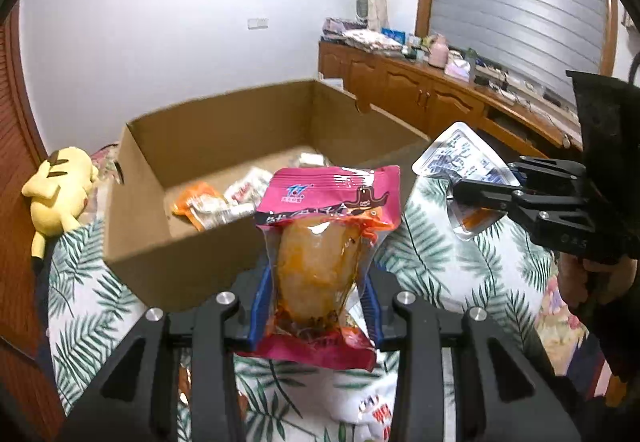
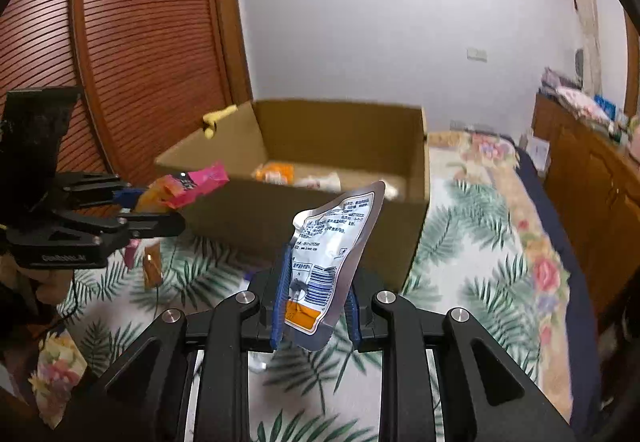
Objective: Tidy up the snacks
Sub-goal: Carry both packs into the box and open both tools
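Observation:
My left gripper (image 1: 316, 306) is shut on a pink snack pack (image 1: 324, 242) with an orange-brown piece inside, held upright above the bed in front of the open cardboard box (image 1: 136, 242). It also shows in the right wrist view (image 2: 136, 207) with the pink pack (image 2: 192, 185). My right gripper (image 2: 316, 302) is shut on a silver foil pouch (image 2: 332, 254) with a barcode, near the box (image 2: 304, 217). It also shows in the left wrist view (image 1: 472, 197) holding the pouch (image 1: 456, 157). Several snack packs (image 1: 216, 201) lie inside the box.
The box stands on a bed with a leaf-print sheet (image 1: 440, 254). A yellow plush toy (image 1: 60, 193) lies left of the box. More snack packs (image 1: 372, 410) lie on the sheet below my left gripper. A wooden cabinet (image 1: 420, 89) with clutter runs along the right wall.

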Demonstrator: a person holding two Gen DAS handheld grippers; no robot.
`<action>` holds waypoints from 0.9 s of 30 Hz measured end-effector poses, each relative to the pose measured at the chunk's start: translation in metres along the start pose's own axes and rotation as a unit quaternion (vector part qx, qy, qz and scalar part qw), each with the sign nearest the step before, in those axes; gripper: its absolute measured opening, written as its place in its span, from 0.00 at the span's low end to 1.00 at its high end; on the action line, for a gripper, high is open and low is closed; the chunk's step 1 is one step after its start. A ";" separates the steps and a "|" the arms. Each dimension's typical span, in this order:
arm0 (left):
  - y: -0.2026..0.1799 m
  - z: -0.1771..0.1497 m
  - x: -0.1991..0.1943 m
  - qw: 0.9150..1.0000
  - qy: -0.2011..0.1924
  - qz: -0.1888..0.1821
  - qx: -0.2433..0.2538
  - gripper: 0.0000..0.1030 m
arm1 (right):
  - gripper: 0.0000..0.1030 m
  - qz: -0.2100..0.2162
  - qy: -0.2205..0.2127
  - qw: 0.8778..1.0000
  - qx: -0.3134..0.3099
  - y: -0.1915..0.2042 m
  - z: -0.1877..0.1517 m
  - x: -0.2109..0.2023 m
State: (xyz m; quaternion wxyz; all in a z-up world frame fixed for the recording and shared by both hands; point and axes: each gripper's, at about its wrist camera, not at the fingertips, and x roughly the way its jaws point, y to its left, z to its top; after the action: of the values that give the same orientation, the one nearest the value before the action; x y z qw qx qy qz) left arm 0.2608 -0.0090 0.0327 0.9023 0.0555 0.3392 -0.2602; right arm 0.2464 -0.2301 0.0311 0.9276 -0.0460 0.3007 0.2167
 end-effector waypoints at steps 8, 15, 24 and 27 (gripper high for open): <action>0.024 0.037 -0.001 0.999 -0.039 0.013 -0.012 0.36 | 0.21 0.009 -0.034 0.999 -0.020 0.003 0.044 0.013; 0.050 0.063 0.013 0.997 -0.066 0.022 -0.026 0.36 | 0.22 0.018 -0.043 0.998 -0.033 0.006 0.067 0.038; 0.081 0.082 0.047 0.997 -0.066 0.027 -0.042 0.36 | 0.22 0.024 -0.033 0.998 -0.042 0.003 0.076 0.080; 0.088 0.082 0.059 0.996 -0.066 0.036 -0.050 0.36 | 0.22 0.025 -0.025 0.999 -0.038 -0.003 0.072 0.095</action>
State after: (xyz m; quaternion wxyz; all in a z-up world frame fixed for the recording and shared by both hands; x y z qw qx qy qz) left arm 0.3911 0.0183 0.0511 0.9331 0.0053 0.2895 -0.2132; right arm 0.3553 -0.1816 0.0348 0.9267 -0.0680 0.2704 0.2521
